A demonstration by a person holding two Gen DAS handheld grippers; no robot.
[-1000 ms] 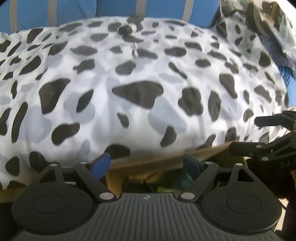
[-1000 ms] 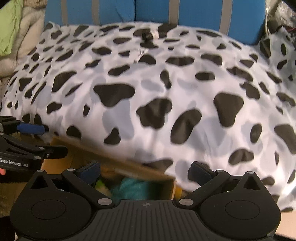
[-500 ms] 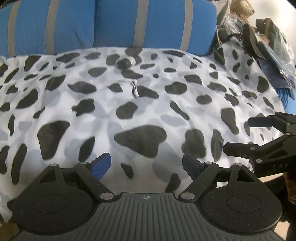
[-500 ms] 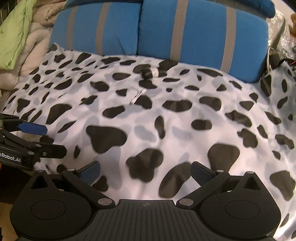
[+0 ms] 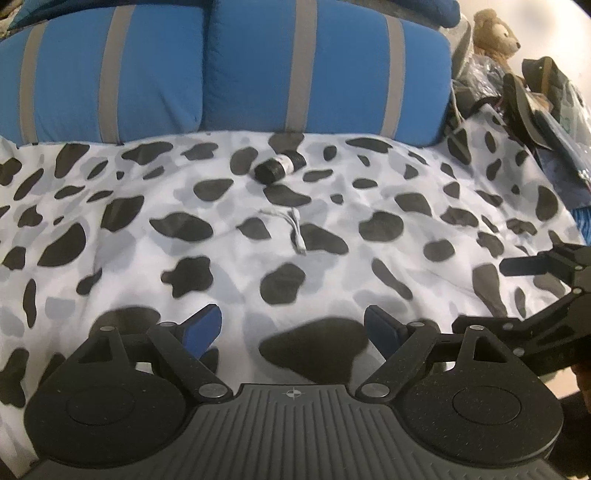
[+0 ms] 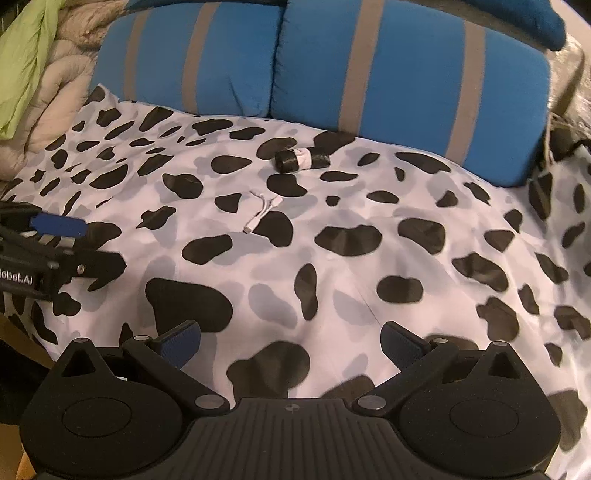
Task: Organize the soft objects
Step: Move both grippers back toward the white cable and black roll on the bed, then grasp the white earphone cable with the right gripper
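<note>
A cow-print blanket (image 5: 221,251) (image 6: 369,206) covers the bed in both views. Two blue pillows with grey stripes (image 5: 236,70) (image 6: 406,74) lean at its far edge. A black roll (image 5: 279,168) (image 6: 301,159) and a white cable (image 5: 291,229) (image 6: 264,208) lie on the blanket near the pillows. My left gripper (image 5: 293,330) is open and empty above the near part of the blanket; it also shows at the left of the right wrist view (image 6: 66,243). My right gripper (image 6: 291,341) is open and empty, and shows at the right of the left wrist view (image 5: 535,291).
A brown teddy bear (image 5: 493,31) and a pile of bags and clothes (image 5: 535,103) sit at the bed's right. A green cloth (image 6: 26,62) and beige quilt (image 6: 48,110) lie at the left. A cardboard box edge (image 6: 14,339) shows at lower left.
Both grippers have risen from the cardboard box below the bed edge to above the blanket. The pillows, roll and cable have come into fuller view. Both stay open.
</note>
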